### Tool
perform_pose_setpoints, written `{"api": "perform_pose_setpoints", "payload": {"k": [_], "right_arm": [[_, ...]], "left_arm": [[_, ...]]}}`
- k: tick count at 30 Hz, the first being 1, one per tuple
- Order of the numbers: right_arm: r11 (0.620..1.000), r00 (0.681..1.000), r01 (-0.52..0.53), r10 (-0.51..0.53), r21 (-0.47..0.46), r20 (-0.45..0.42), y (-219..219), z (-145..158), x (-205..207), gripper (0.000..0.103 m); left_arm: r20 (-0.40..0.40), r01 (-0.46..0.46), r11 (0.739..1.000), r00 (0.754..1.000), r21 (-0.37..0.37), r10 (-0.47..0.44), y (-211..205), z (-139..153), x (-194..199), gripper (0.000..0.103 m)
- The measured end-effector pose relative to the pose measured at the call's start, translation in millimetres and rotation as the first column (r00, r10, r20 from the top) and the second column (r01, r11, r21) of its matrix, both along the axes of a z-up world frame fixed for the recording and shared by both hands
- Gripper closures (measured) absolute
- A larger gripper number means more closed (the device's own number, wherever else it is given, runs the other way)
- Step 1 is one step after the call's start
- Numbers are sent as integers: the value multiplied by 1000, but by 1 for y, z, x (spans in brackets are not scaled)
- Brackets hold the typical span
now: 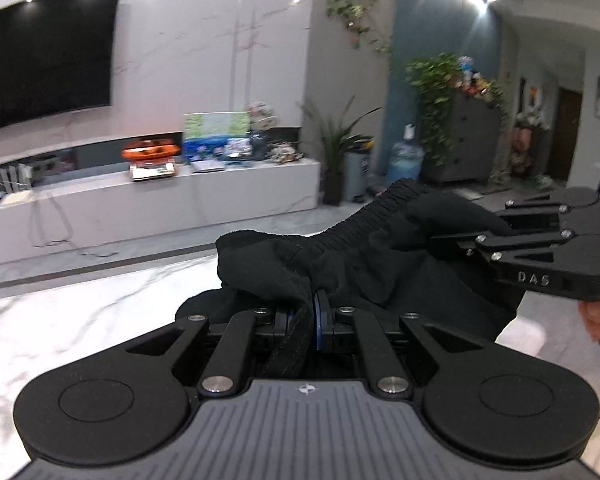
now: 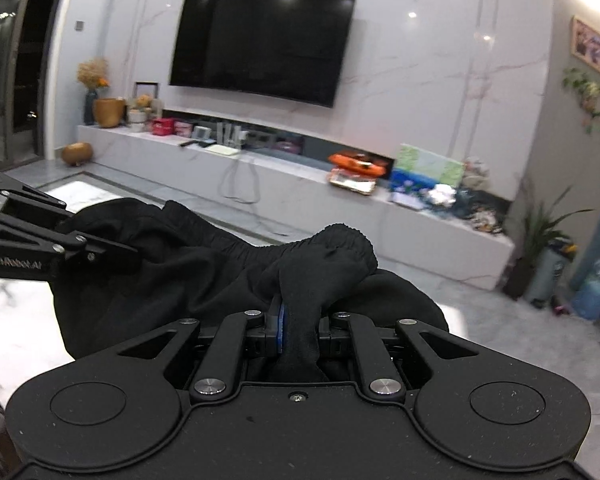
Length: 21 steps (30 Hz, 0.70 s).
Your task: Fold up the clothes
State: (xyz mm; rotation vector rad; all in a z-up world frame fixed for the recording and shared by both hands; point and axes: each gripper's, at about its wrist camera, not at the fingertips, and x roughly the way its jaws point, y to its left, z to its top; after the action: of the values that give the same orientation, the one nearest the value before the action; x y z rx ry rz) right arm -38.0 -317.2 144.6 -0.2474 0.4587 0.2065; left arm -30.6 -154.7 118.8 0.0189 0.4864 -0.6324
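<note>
The black garment [image 1: 352,256], with a gathered elastic waistband [image 1: 364,216], is hanging between my two grippers, bunched in the middle of both wrist views above a white marble surface [image 1: 68,320]. I am clamping the left gripper [image 1: 306,320] narrowly on a fold of the cloth at the lower centre of its own view, the fabric running down between the blue-faced pads. The right gripper [image 1: 484,236] is coming in from the right edge of that view, its fingers buried in the other end of the waistband, with a hand [image 1: 596,316] on its handle. In the right wrist view I am seeing the right gripper [image 2: 300,320] pinching a thick wad of the same cloth at lower centre, and the left gripper [image 2: 112,246] is reaching in from the left edge, closed on the fabric. Behind, a dark television [image 2: 264,46] is filling the upper middle of the wall over a long white console [image 2: 260,184].
</note>
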Motion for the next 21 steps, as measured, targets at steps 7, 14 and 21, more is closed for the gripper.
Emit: {"api": "perform_pose_setpoints", "payload": {"k": [7, 14, 21], "right_arm": [[997, 996, 83, -83, 5, -19, -68, -18, -2, 93], [989, 987, 141, -138, 34, -84, -123, -60, -16, 93], [973, 963, 212, -192, 94, -190, -152, -112, -24, 91]], "left_arm": [[-55, 64, 997, 996, -40, -66, -54, -23, 11, 95], [-150, 95, 993, 983, -68, -104, -89, -70, 10, 95], [-258, 70, 997, 963, -33, -76, -100, -113, 18, 91]]}}
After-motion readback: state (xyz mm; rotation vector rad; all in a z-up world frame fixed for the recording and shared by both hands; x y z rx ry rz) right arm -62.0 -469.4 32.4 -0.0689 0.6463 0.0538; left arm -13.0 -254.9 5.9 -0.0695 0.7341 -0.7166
